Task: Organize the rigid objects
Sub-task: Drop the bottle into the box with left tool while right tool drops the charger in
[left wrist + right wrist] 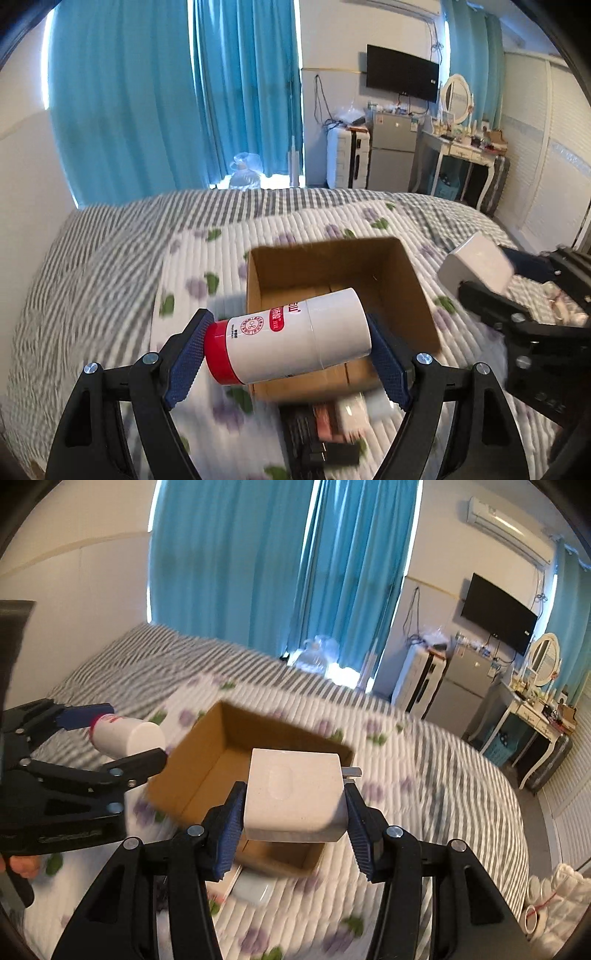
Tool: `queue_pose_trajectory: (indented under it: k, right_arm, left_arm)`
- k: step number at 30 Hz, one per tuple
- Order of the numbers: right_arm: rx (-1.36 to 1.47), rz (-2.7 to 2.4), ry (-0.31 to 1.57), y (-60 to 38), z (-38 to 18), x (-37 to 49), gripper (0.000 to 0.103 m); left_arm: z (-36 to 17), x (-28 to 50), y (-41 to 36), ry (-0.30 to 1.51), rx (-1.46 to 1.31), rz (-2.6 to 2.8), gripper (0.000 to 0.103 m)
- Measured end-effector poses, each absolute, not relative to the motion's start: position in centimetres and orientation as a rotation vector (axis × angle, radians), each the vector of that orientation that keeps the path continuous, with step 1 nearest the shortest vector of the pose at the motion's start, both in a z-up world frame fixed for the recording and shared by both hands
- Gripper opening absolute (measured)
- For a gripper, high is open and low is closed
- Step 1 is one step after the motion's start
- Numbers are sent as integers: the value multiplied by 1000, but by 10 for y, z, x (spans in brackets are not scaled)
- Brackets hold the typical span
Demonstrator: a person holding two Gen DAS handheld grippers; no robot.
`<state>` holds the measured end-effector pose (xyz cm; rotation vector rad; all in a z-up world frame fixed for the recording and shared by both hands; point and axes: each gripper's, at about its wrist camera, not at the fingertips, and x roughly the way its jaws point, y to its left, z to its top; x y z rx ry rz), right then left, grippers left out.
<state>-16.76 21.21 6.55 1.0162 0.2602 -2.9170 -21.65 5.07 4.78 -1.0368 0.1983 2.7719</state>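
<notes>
Both loads above cardboard box (332,266) rim: bottle (291,334), white block (295,794).

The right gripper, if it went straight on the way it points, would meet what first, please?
Probably the cardboard box: the right gripper, shut on the white charger, points at its open top, though depth is unclear.

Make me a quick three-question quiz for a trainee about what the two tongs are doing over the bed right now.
1. True or false: the left tongs grip a white bottle with a red cap by its two ends.
2. What do the right tongs hold? A) a remote B) a white plug block C) nothing
3. Fill in: the open cardboard ___ lies on the bed, below both held things.

Key: 1 true; 2 B; 3 box.
</notes>
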Motion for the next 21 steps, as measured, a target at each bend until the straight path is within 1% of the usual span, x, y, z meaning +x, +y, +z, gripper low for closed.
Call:
queue_pose_trajectory:
  k: [4,8,12,16,19,21]
  right_arm:
    - [1011,-2950,215,227,64,-209,51]
    - [1040,-2943,175,239,46,-244,51]
    - [1077,-2919,171,247,23,-262,51]
    - [1106,-2897,146,253,2,-270,51]
    - [1124,-2879,140,255,-4,-275,51]
    - [1124,-2880,138,256,-6,-276,51]
  left_arm:
    - [30,-255,65,202,-1056,2739,82]
    - [-8,-283,79,242,-1107,2701,82]
    - [-39,-289,88,287,-1133,2676,82]
    - [-52,-294,90,297,-1130,2661,82]
    - [-51,-300,90,282,-1140,2664,85]
    - [-47,-300,88,274,-1117,2701,96]
